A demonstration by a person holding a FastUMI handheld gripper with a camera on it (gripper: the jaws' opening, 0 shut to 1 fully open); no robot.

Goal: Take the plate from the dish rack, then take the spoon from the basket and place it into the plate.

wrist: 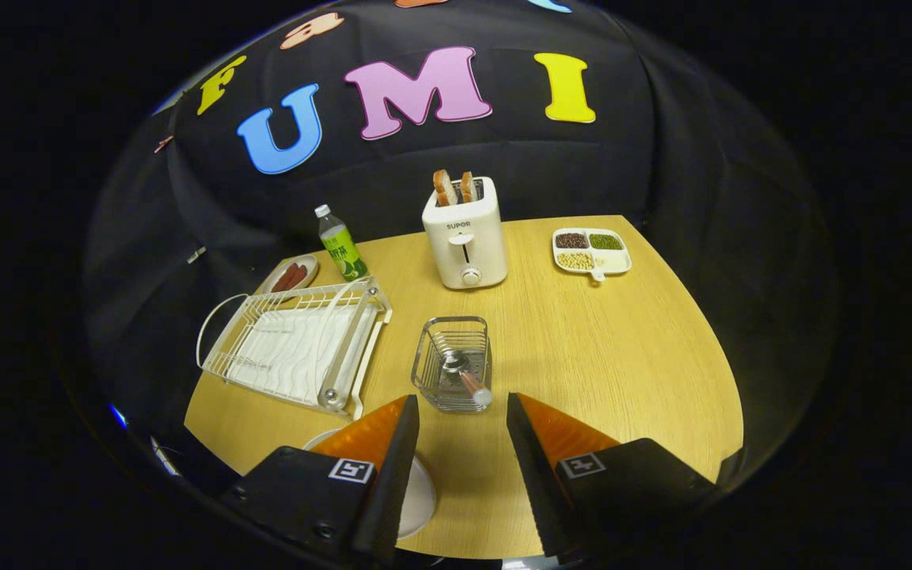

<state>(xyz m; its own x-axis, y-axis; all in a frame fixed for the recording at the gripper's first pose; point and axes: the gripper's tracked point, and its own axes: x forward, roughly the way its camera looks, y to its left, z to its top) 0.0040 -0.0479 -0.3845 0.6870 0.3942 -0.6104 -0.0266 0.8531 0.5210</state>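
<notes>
Gripper view. The gripper (462,412) hangs above the near part of the wooden table (622,356), its fingers (393,451) spread apart with nothing between them. Just ahead of the fingertips stands a wire basket (453,362) holding the spoon (468,380), whose handle end leans toward the fingers. The white plate (416,499) lies flat on the table beneath the left finger, largely covered by it. Left of the basket sits the white dish rack (298,344). Beyond the rack are a small dish of sausages (290,275) and a green-labelled bottle (340,245). Beyond the basket stands a white toaster (465,237) with two bread slices (456,188) upright in its slots. To its right lies a divided tray (591,253) of beans and grains.
</notes>
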